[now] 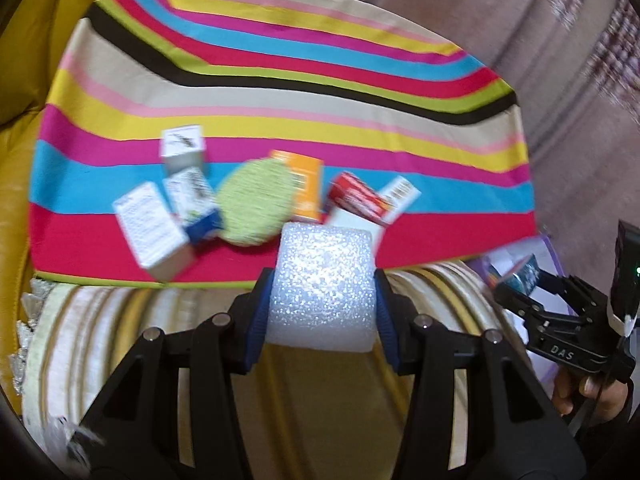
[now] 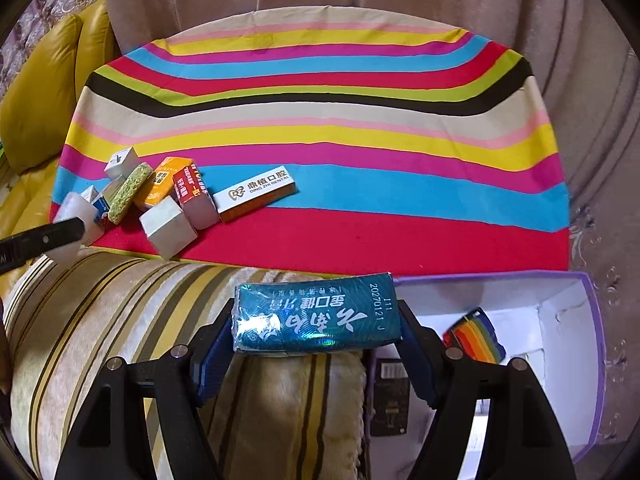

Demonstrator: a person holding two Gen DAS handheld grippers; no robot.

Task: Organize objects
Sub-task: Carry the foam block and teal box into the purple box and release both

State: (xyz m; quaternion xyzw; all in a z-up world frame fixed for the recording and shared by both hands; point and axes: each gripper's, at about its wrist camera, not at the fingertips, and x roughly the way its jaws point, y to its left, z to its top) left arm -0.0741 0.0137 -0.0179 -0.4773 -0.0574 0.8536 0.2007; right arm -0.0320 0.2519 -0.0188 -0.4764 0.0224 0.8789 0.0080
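Left gripper (image 1: 322, 300) pinches white foam block (image 1: 324, 288): likely light, squashy; hold flat sides. Right gripper (image 2: 316, 326) clamps teal foil packet (image 2: 316, 322) endwise; probably slippery. Purple-rimmed box (image 2: 592, 360) at 4 o'clock.

Both pictures are looking bright, with soft light falling from above. The left wrist picture is looking smeared: the small boxes (image 1: 160, 220) and the curtain (image 1: 580, 60) are blurring. Light is bouncing hard off the white foam block (image 1: 324, 288), making it sparkle. The right wrist picture is looking sharp, and the shiny blue packet (image 2: 316, 320) is glinting. The striped cloth (image 2: 320, 120) is bending into curves, and the corners are going dark and round.
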